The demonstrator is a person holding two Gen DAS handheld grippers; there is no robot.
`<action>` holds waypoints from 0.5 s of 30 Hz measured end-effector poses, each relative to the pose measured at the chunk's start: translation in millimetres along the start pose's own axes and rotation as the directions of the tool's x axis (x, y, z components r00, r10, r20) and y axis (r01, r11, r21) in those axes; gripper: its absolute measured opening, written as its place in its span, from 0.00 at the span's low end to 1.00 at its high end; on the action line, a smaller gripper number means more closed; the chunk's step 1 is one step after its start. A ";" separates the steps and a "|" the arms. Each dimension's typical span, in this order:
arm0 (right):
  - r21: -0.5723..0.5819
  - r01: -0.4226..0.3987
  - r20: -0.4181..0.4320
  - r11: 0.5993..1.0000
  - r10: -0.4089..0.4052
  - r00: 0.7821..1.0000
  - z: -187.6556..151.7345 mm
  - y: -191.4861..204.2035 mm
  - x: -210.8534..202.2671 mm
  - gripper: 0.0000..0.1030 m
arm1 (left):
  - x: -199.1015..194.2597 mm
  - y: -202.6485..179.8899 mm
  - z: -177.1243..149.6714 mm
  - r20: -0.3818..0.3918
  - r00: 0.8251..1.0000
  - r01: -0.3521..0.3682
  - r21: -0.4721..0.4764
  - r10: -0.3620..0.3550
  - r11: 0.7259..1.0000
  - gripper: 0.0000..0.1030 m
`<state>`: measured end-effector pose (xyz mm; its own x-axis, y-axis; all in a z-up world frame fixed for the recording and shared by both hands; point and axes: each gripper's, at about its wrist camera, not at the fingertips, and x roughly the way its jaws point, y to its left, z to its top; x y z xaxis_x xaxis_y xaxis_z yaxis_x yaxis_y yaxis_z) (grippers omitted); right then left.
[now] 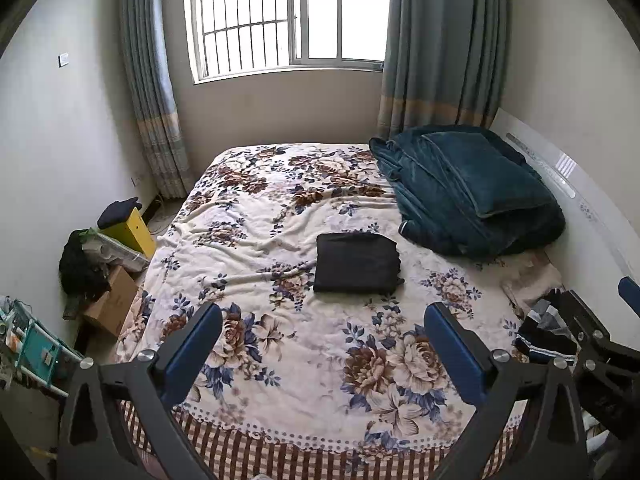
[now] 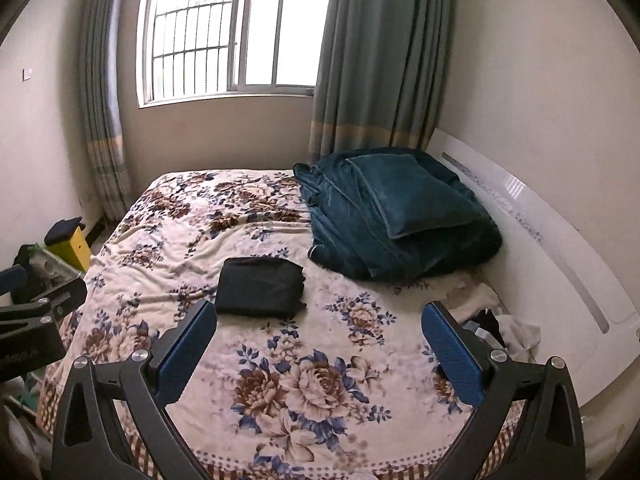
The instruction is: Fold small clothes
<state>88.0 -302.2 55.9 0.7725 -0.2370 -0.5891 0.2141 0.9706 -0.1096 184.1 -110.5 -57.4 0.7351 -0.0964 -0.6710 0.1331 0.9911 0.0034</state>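
A bed (image 1: 304, 360) covered by a floral blanket (image 1: 256, 208) is seen from its foot end in both wrist views, with a window (image 1: 288, 16) and grey-blue curtains (image 1: 440, 40) behind it. A teal quilt (image 1: 472, 196) is heaped at the far right corner of the bed, against a white headboard (image 1: 568, 176).

A black garment (image 1: 356, 262), folded into a neat rectangle, is laid flat near the middle of the bed, just left of the quilt and apart from it. A small pile of unfolded clothes (image 1: 548, 328), dark and white, is found at the right edge of the bed, nearer than the quilt. Left of the bed, on the floor, a yellow box (image 1: 132, 228) topped by a dark item and a cardboard box (image 1: 112, 300) are seen.

The left gripper (image 1: 320, 336) is held above the near part of the bed, its blue-padded fingers (image 1: 192, 352) spread wide with nothing between them. The right gripper (image 2: 320, 340) is likewise held over the near part of the bed, its fingers (image 2: 184, 348) wide apart and nothing held. Neither gripper is touching the garment, which is seen beyond the fingertips in both views.
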 end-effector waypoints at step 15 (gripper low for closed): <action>0.029 -0.020 -0.018 0.999 0.021 1.000 -7.3 -15.3 8.6 1.00 | -7.5 -3.6 -6.7 0.002 1.000 -0.014 0.016 0.014 1.000 1.00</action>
<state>87.0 -318.7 46.7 0.7658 -0.2159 -0.6058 0.2154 0.9737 -0.0747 173.6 -112.8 -57.4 0.7381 -0.0824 -0.6697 0.1335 0.9907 0.0251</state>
